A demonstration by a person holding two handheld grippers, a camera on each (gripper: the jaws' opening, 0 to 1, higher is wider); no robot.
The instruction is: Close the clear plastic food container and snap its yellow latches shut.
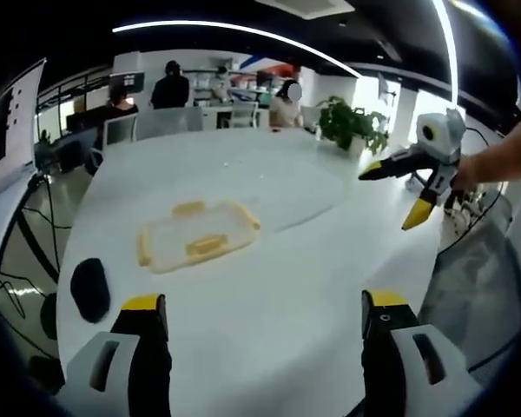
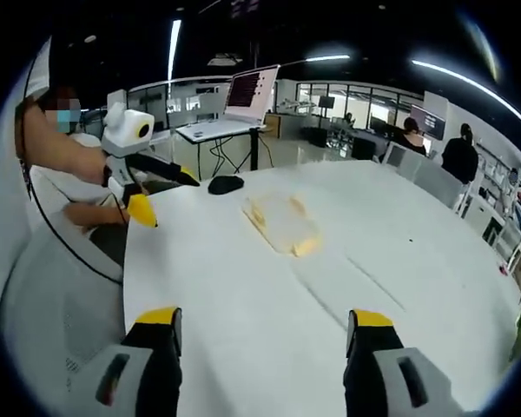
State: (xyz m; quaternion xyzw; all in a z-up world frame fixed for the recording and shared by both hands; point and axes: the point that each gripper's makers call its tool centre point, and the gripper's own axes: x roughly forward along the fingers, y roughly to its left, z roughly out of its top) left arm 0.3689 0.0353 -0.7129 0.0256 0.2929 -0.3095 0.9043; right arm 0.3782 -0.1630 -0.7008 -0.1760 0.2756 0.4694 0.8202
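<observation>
The clear plastic food container (image 1: 197, 234) lies flat on the white table (image 1: 269, 321), out ahead of my left gripper (image 1: 265, 326) and a little to the left in the left gripper view; in the right gripper view it (image 2: 282, 221) sits farther off, up the middle of the table (image 2: 269, 295). Its lid looks to be resting on top, and I can make out nothing inside through the plastic. The yellow latches (image 1: 206, 245) show along its edges, but I cannot tell whether any of them is snapped down. Both my jaws on the left stand wide apart with nothing between them, well short of the container. My right gripper (image 2: 262, 330) is the same, jaws spread wide and empty over bare tabletop; in the left gripper view it (image 1: 398, 193) hangs in the air beyond the table's right edge, yellow tips parted. My left gripper shows in the right gripper view too (image 2: 163, 195), held up over the table's near corner, tips apart. A black computer mouse (image 1: 90, 289) lies near the table edge left of the container, apart from it. A potted plant (image 1: 352, 124) stands at the far side, and people (image 1: 170, 88) sit at desks beyond. A laptop (image 2: 247, 95) stands open on a side desk. Nothing lies between either gripper and the container.
</observation>
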